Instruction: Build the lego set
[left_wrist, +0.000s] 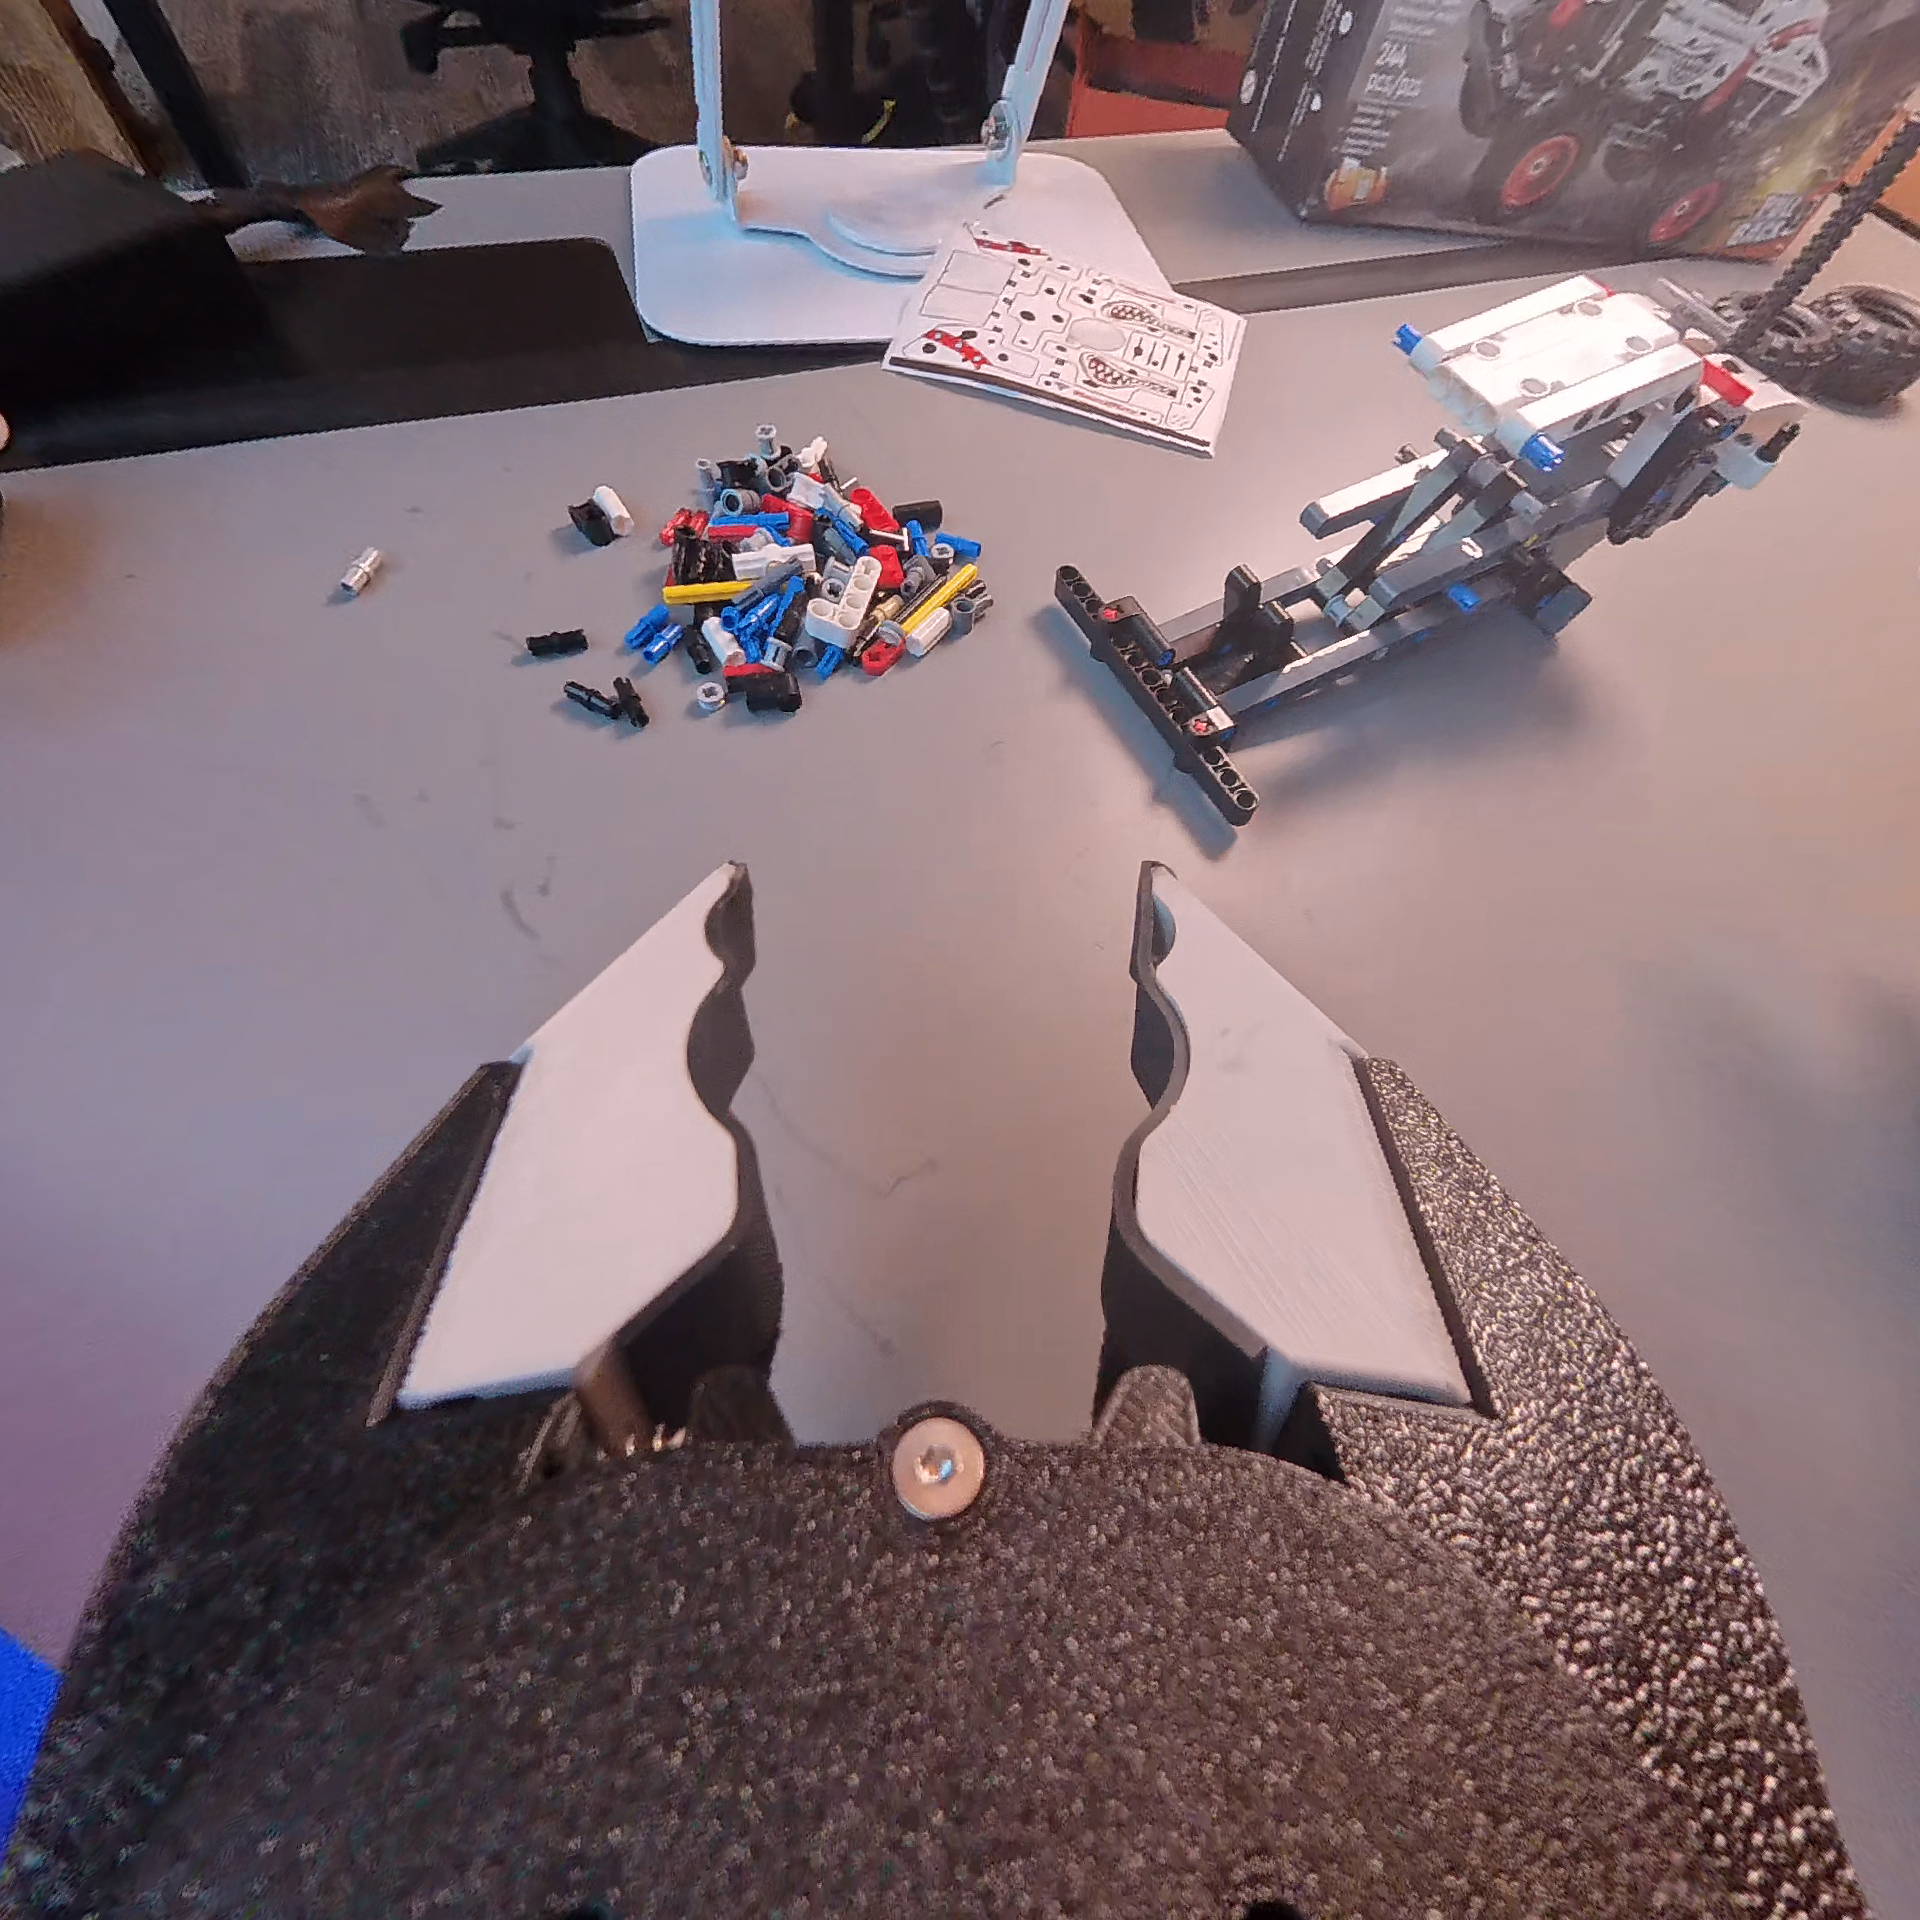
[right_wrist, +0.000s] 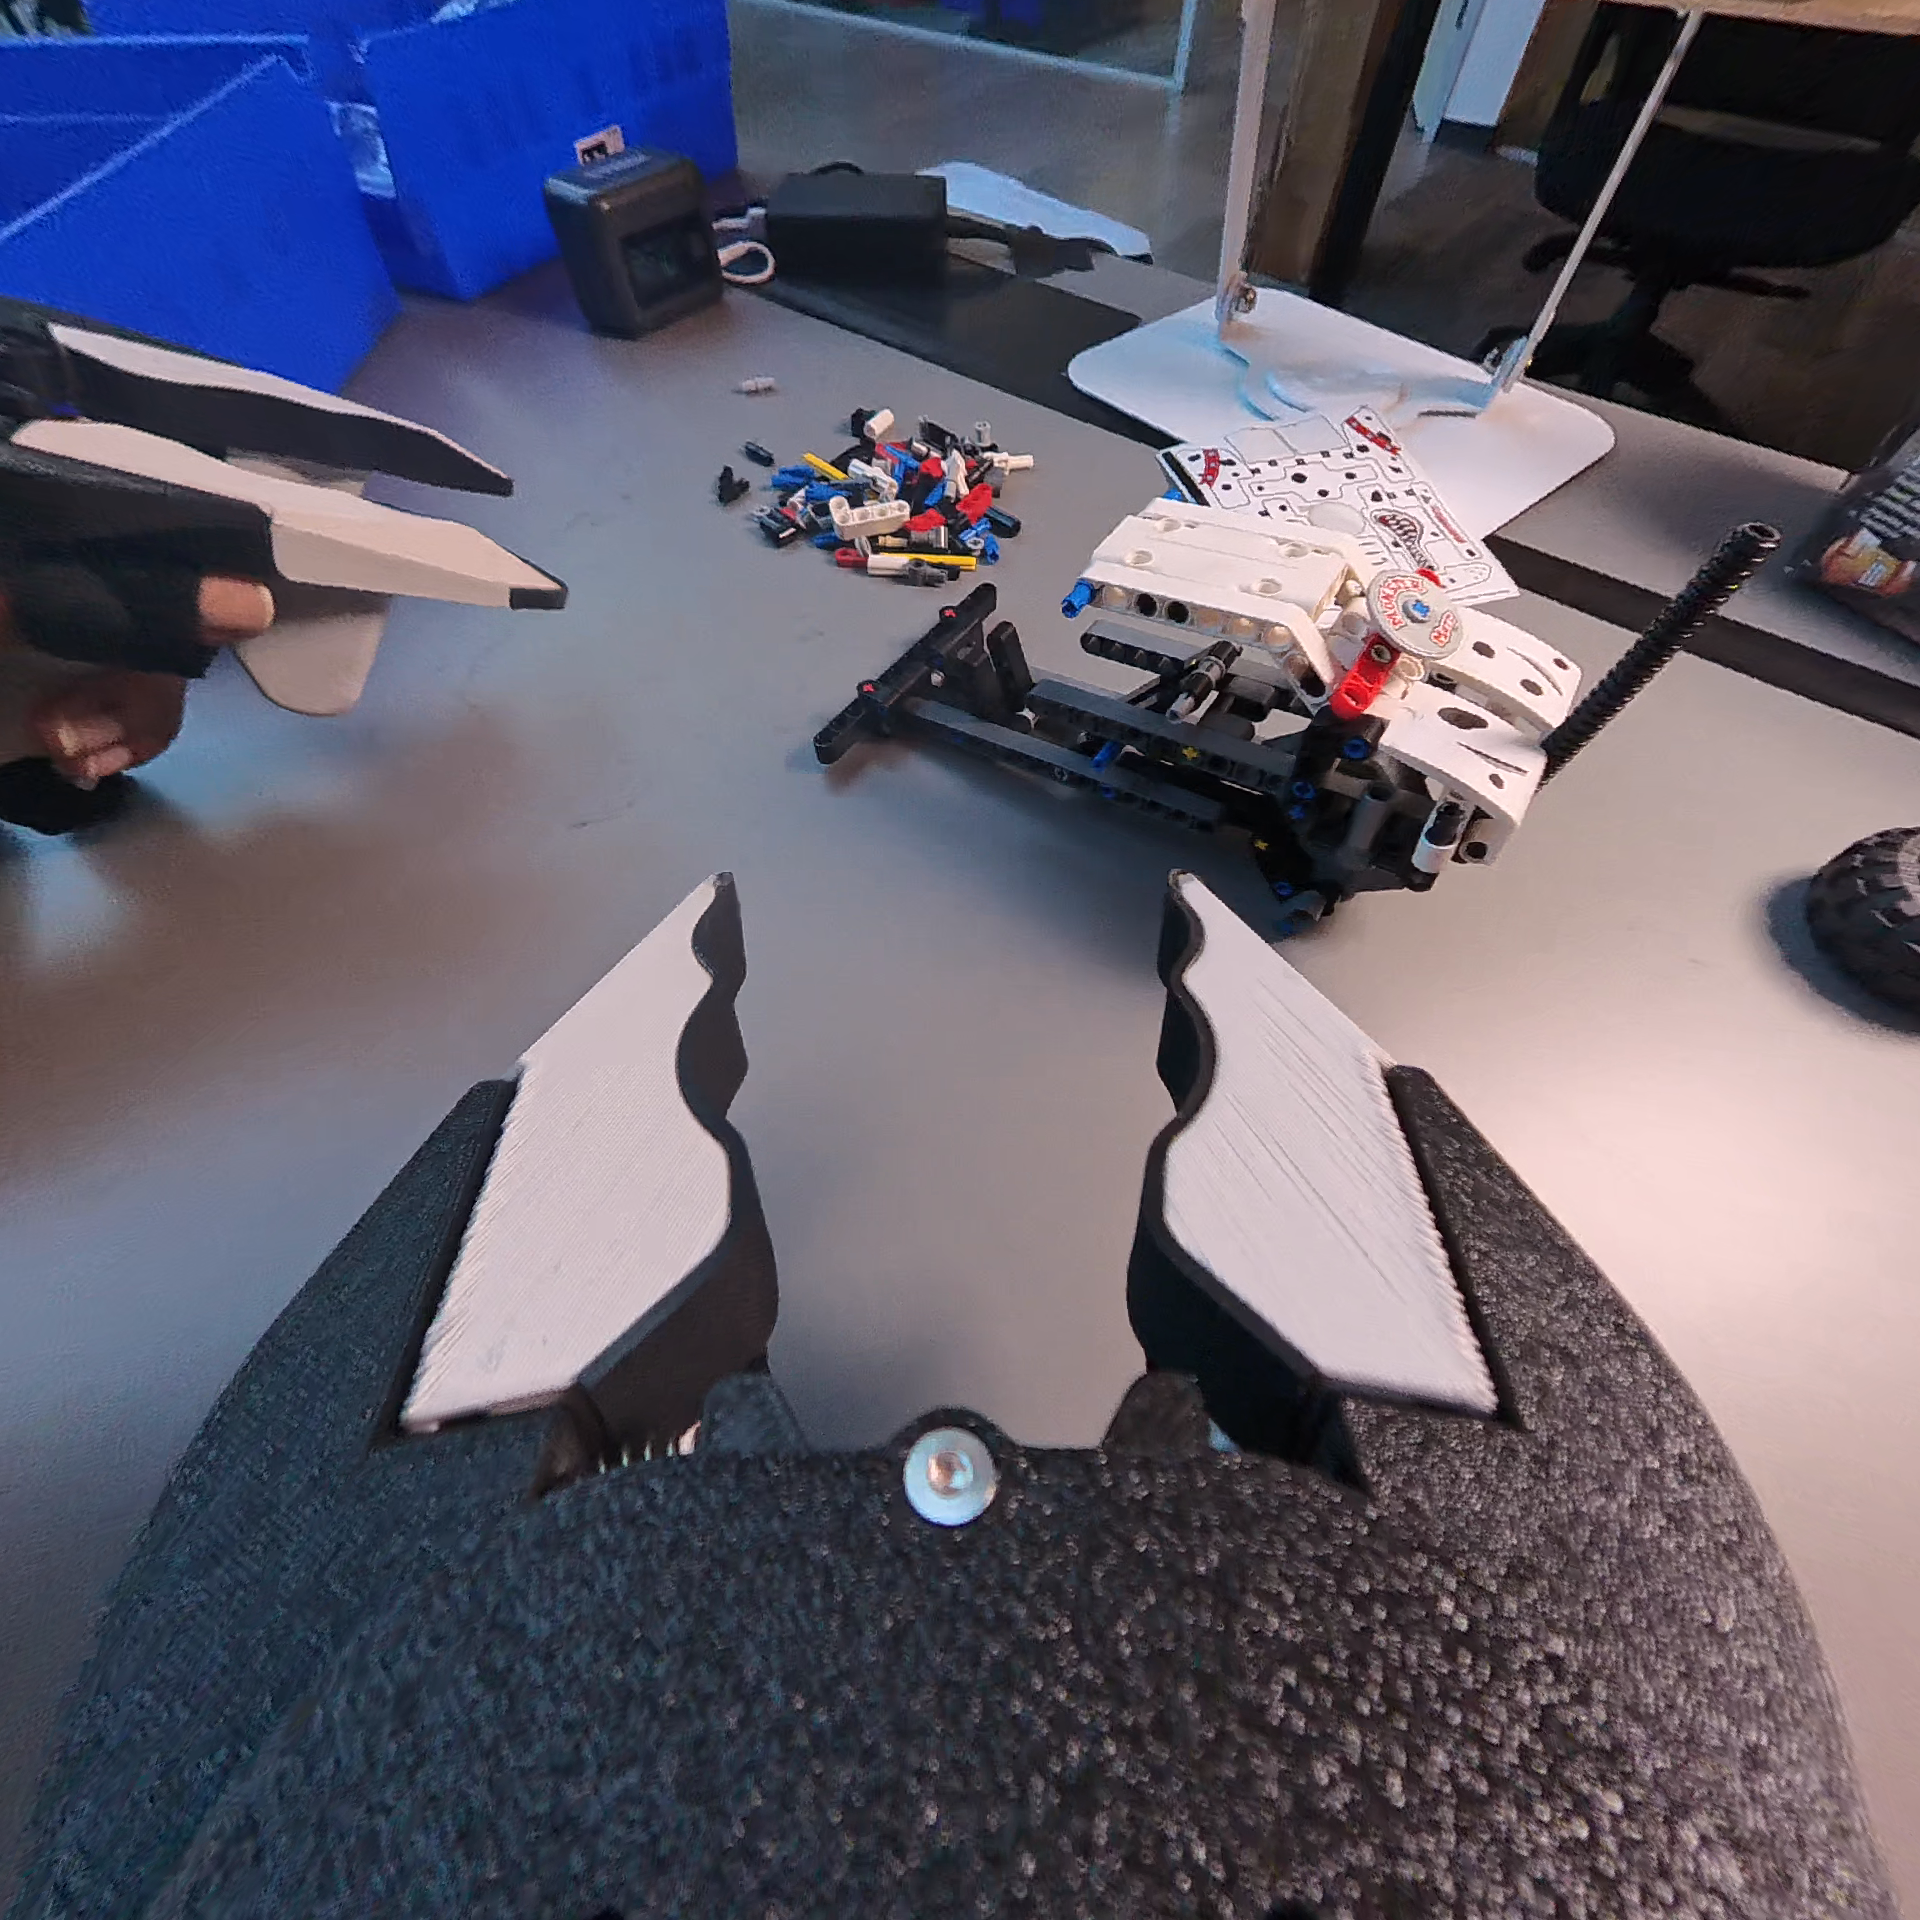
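Right wrist view: grey table (right_wrist: 416, 1039), blue bins (right_wrist: 208, 208) behind — both tongs (right_wrist: 945, 883) agape, empty.

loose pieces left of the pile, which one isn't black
The small light grey connector, lying alone farthest left of the pile. The other strays near the pile's left edge are black pins, one with a white part.

stand: white base (left_wrist: 727, 260), far table edge
bins: blue (right_wrist: 208, 208), left of stand
black box (right_wrist: 636, 241): beside bins
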